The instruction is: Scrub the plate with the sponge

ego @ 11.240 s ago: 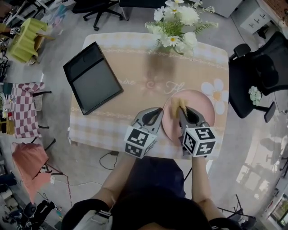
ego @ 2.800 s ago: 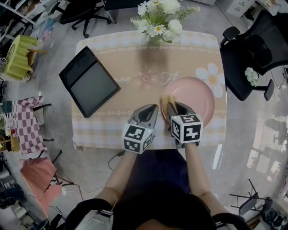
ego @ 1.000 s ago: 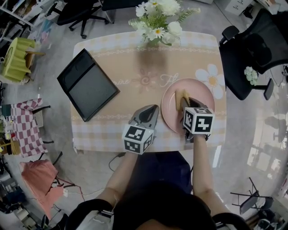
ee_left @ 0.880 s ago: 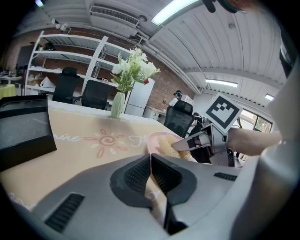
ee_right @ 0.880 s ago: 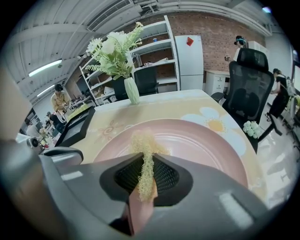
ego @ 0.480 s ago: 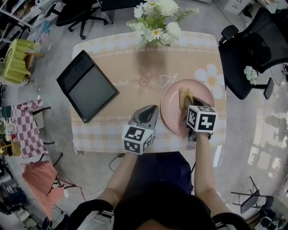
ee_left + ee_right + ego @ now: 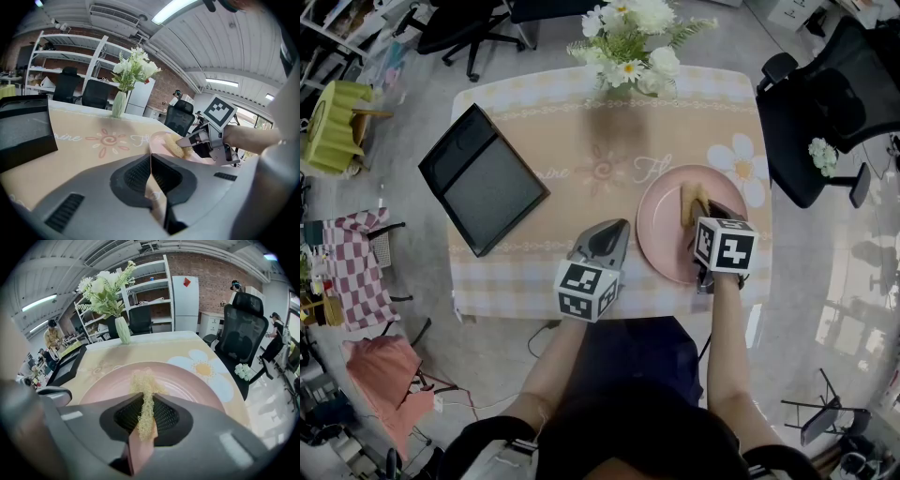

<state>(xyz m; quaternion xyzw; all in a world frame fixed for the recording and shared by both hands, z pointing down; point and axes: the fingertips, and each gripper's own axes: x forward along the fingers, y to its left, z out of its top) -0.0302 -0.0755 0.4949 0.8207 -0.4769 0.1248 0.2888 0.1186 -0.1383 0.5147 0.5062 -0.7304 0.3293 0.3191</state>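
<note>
- Our right gripper (image 7: 145, 401) is clamped on the yellow sponge (image 7: 691, 201), which touches the pink plate (image 7: 661, 239) near its middle.
- Our left gripper (image 7: 151, 161), jaws together and empty, sits over the table (image 7: 581, 141), just left of the plate.

The single table (image 7: 694, 122) carries one pink plate (image 7: 661, 234), one yellow sponge (image 7: 692, 199), one black tray (image 7: 483, 178) and one vase of white flowers (image 7: 633, 42), and its top shows one large printed daisy (image 7: 736, 173). Two grippers are in view, the left gripper (image 7: 622, 227) and the right gripper (image 7: 703, 208). Around the table at least two black office chairs (image 7: 825, 112) can be counted, plus one yellow-green seat (image 7: 337, 122) and one small white posy (image 7: 823, 157).
</note>
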